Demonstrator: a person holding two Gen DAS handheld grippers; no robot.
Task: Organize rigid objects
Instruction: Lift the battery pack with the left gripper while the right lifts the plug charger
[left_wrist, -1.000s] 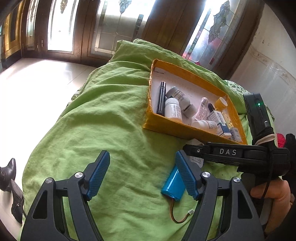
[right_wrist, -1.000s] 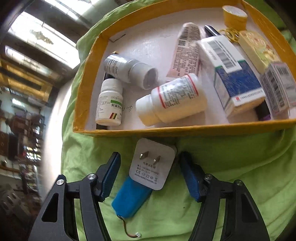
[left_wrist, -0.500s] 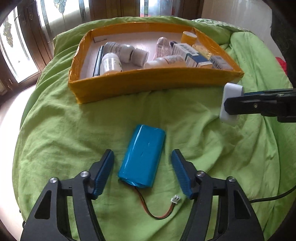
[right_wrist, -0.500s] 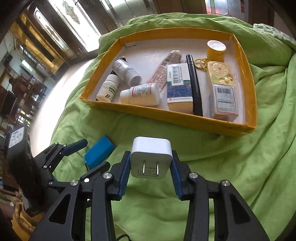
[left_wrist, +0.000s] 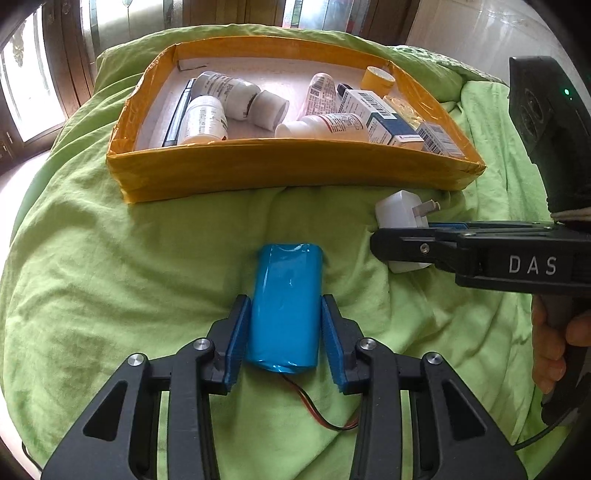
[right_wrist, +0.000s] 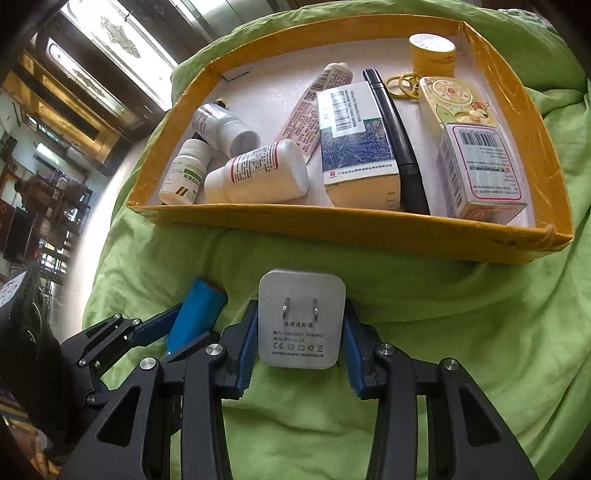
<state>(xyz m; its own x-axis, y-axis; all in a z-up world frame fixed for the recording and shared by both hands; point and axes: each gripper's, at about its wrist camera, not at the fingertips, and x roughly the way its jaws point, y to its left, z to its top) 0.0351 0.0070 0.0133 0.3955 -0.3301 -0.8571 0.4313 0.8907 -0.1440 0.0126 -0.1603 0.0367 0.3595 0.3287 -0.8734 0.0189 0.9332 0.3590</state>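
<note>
A blue battery pack (left_wrist: 284, 310) with a red and black lead lies on the green bedspread (left_wrist: 110, 277), just before the yellow tray (left_wrist: 258, 166). My left gripper (left_wrist: 284, 299) straddles its near half; its jaws are closing and the blue pads touch both sides of the pack. To its right, my right gripper (left_wrist: 391, 243) is shut on a white plug adapter (left_wrist: 400, 214), held a little above the cloth. In the right wrist view the adapter (right_wrist: 301, 317) shows its prongs between that gripper's (right_wrist: 301, 306) pads, with the pack (right_wrist: 199, 314) and the left gripper (right_wrist: 177, 328) at lower left.
The tray (right_wrist: 332, 225) holds white pill bottles (right_wrist: 258, 177), medicine boxes (right_wrist: 358, 147), a tube, a black pen (right_wrist: 399, 140) and a yellow tape roll (right_wrist: 432, 51). A hand (left_wrist: 550, 347) grips the right handle. Wooden doors and windows stand beyond the bed, floor at left.
My left gripper swung over the battery pack and its jaws narrowed onto it. The right gripper closed on the adapter, lifted it off the cloth and drew back from the tray.
</note>
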